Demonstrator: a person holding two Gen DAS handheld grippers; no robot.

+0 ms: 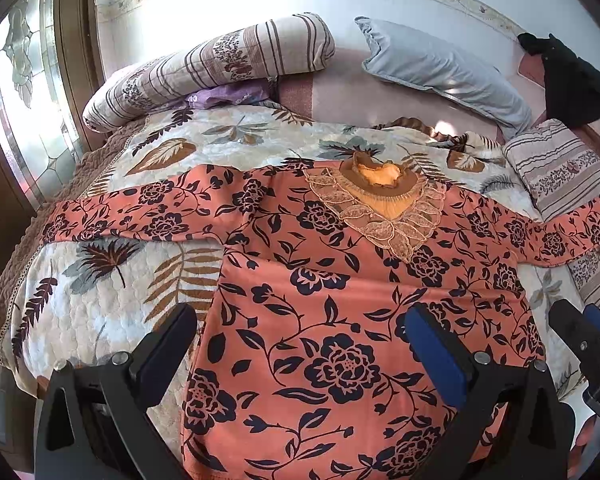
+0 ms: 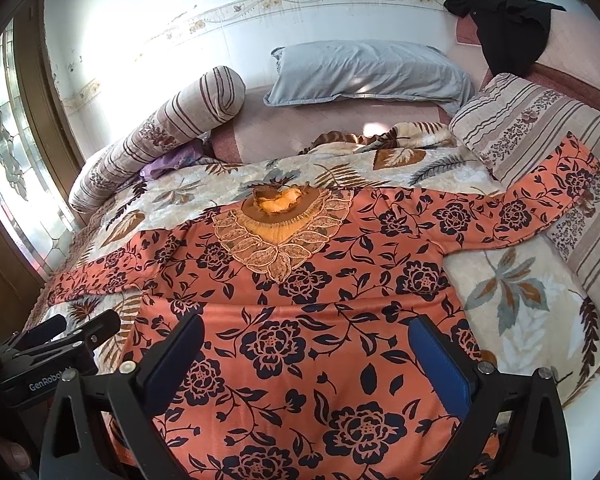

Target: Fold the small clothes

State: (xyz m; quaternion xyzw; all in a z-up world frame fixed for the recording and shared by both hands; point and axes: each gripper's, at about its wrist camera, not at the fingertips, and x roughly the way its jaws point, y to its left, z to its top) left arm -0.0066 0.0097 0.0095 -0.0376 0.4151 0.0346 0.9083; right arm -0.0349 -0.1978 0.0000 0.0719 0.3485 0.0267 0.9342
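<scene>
An orange long-sleeved top with dark flowers lies flat, front up, on the leaf-print quilt. Its lace-trimmed collar points to the far side, and both sleeves are spread out sideways. My left gripper is open above the lower left part of the body, one finger past the garment's left edge and holding nothing. My right gripper is open above the lower right part of the top, also holding nothing. Each gripper shows at the edge of the other's view: the right gripper and the left gripper.
A striped bolster and a purple cloth lie at the far left. A grey pillow rests against the wall. A striped pillow sits under the right sleeve. A black garment hangs at the far right, and a window is at the left.
</scene>
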